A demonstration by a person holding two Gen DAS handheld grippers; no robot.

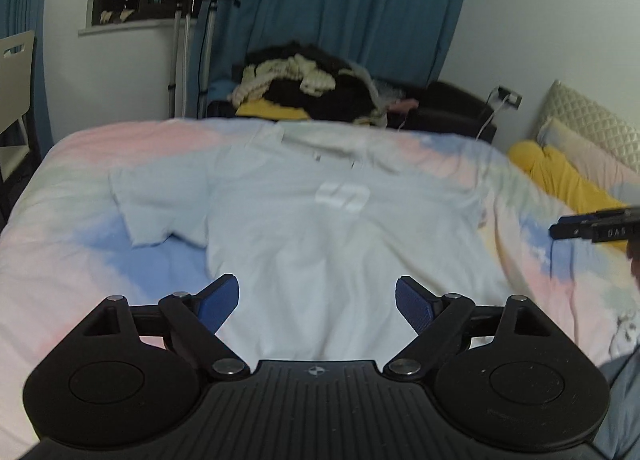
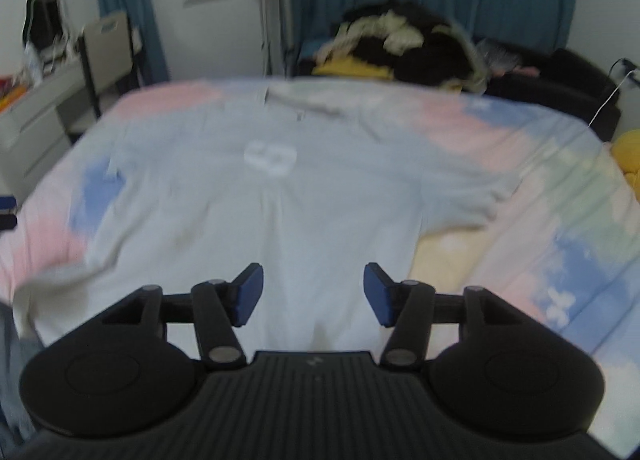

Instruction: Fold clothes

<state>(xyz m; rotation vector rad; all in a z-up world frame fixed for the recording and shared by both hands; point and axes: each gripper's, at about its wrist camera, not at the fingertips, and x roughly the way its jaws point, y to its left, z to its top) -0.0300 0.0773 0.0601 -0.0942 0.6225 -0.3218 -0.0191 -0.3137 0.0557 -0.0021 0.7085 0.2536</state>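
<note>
A pale blue short-sleeved T-shirt [image 1: 304,244] lies spread flat on the pastel-patterned bed [image 1: 60,196]; behind the bed sits a heap of dark and cream clothes [image 1: 308,80]; yellow pillow [image 1: 560,176] at right.

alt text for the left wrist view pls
A pale white short-sleeved T-shirt lies spread flat on a pastel pink, blue and yellow bedspread. The left gripper is above its hem, blue pads open and empty. A heap of dark and cream clothes sits behind the bed.

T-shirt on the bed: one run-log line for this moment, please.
t-shirt: spread flat on bed | left tool: open, empty | right tool: open, empty | fold: not started
</note>
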